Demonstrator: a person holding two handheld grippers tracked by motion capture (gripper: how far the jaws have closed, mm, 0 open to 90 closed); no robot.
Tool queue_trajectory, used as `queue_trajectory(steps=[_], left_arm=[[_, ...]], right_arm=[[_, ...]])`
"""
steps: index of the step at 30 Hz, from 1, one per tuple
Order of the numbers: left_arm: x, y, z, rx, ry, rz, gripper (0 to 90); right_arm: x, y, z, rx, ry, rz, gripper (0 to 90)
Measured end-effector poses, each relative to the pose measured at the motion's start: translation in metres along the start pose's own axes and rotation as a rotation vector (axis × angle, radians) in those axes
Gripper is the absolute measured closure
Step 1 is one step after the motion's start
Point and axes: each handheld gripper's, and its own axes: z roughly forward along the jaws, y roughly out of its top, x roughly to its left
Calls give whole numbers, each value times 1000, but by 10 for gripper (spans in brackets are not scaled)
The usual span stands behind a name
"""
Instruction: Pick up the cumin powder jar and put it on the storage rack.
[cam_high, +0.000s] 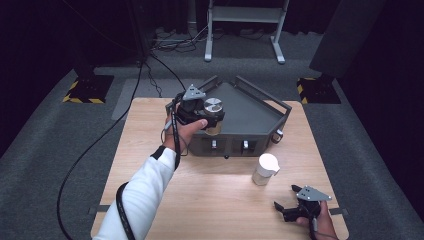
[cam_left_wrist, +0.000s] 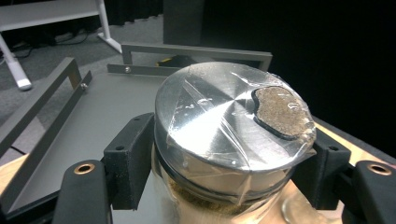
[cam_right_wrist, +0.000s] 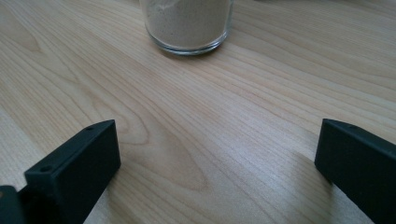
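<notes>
Jar w/ metal lid (cam_left_wrist: 229, 121): glass, brown granular fill visible below the lid; lid brushed metal, covered in clear film, dark-rimmed opening at its 2 o'clock edge showing the brown contents. Jar upright, long axis vertical, lid up. Location: at the front-left edge of the grey tray (cam_high: 250, 112), approx 10 o'clock from surface centre. Whether its base rests on the tray: cannot tell.

Left gripper (cam_high: 206, 116): jaws pinching the jar from both sides just under the lid.

Second jar (cam_high: 264, 169): white lid, pale powder fill, upright on the wood surface (cam_high: 210, 200), in front of the tray, approx 3 o'clock from centre.

Right gripper (cam_high: 290, 202): at 5 o'clock corner of surface, jaws spread wide, nothing between them, pointing toward the second jar's base (cam_right_wrist: 189, 25).
</notes>
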Motion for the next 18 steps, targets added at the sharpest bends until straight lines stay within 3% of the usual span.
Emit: queue_trajectory(steps=[18], left_arm=[[14,15,32,23,64,29,303]], right_arm=[[0,0,0,0,-2,-1,0]])
